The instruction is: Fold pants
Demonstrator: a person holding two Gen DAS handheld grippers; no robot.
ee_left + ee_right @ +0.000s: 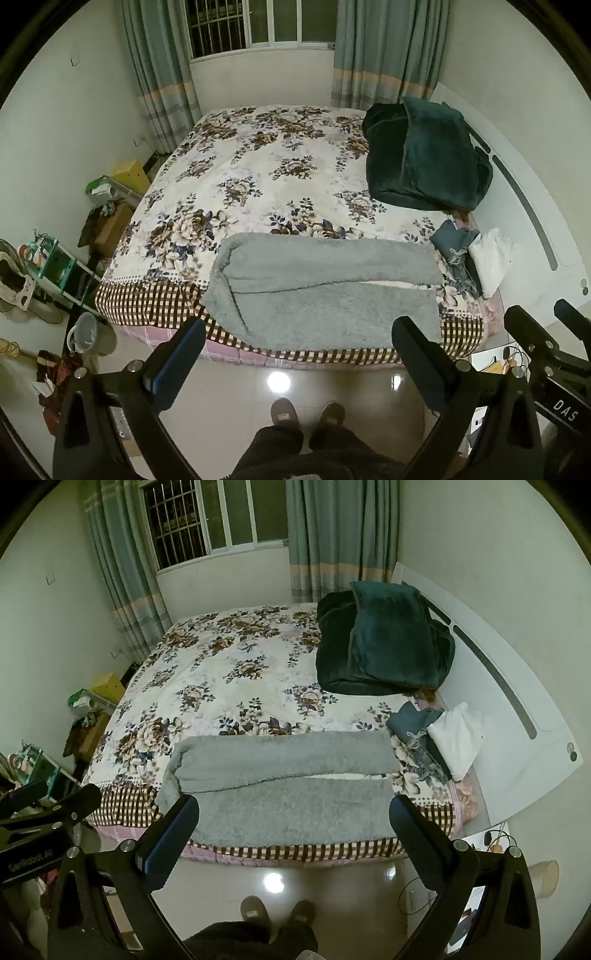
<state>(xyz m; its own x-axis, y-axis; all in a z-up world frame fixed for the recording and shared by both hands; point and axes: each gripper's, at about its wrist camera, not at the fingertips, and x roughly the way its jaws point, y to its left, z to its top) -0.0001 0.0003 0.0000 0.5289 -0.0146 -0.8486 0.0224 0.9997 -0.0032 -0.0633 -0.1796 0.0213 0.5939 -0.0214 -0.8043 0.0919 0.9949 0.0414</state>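
1. Across the lower middle of both frames, we see the grey fleece pants [325, 291] [284, 794] lying flat on the near edge of the bed [258, 173] [229, 672], the waist toward the left of the frame and the two legs running to the right, one above the other.
2. We hold the left gripper [299, 365] at the bottom of its frame, above the tiled floor [236, 391] and short of the bed edge; its fingers [181, 365] are spread wide and grasp nothing.
3. We hold the right gripper [295, 842] the same way at the bottom of its frame, fingers [173, 842] released and apart, touching no cloth.
4. At the lower right of the left view the right gripper [546, 339] shows beside ours.
5. On the bed's upper right lies a dark green blanket [424, 155] [384, 646], heaped against the white headboard [532, 221] [509, 701].
6. Just right of the pants' leg ends lie a blue-grey cloth [454, 243] [413, 723] and a white cloth [495, 258] [458, 734], touching each other.
7. At the bottom centre we see our own slippers [306, 411] [277, 910] on the floor.
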